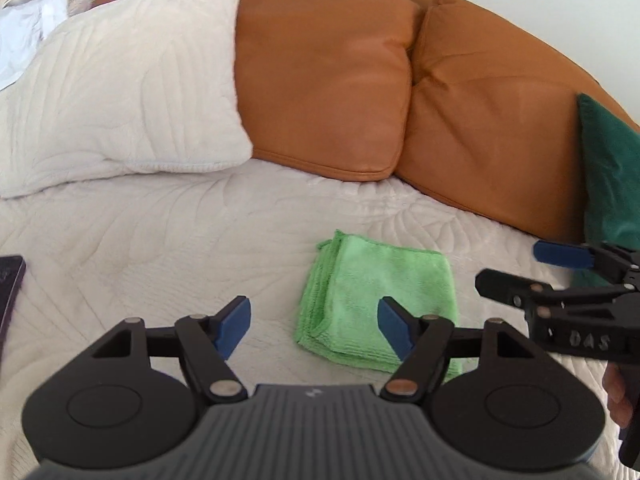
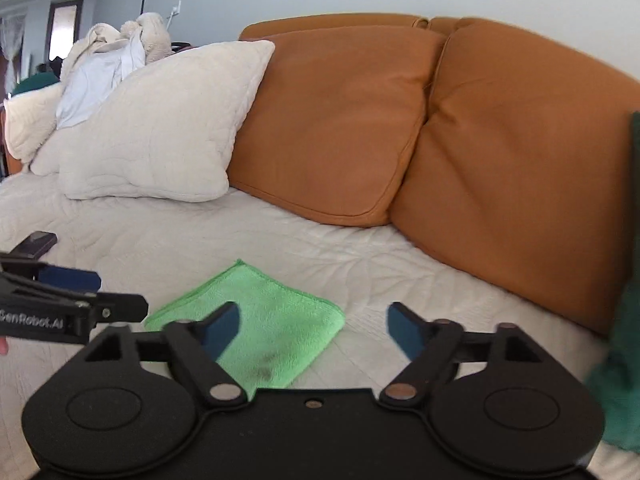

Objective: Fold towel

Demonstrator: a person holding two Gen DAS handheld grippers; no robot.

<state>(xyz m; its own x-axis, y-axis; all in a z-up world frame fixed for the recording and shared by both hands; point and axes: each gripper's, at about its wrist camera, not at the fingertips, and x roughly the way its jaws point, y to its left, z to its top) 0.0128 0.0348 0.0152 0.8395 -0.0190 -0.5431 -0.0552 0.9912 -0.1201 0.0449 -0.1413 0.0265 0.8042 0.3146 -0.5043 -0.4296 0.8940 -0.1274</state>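
We log one green towel [image 1: 376, 300], folded, at twelve o'clock; left gripper [image 1: 314, 326] and right gripper [image 2: 312, 330] both spread, empty.

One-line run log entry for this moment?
towel: folded, flat on bed cover | left gripper: open, empty | right gripper: open, empty

Open quilted cover [image 1: 168, 240] around the folded towel [image 1: 380, 296] — cushions [image 1: 320, 80] behind, dark phone [image 1: 10, 292] far left

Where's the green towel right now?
The towel lies folded on the cream bedspread, in front of the orange cushions. Both wrist views show it low in the middle, free of both open grippers.
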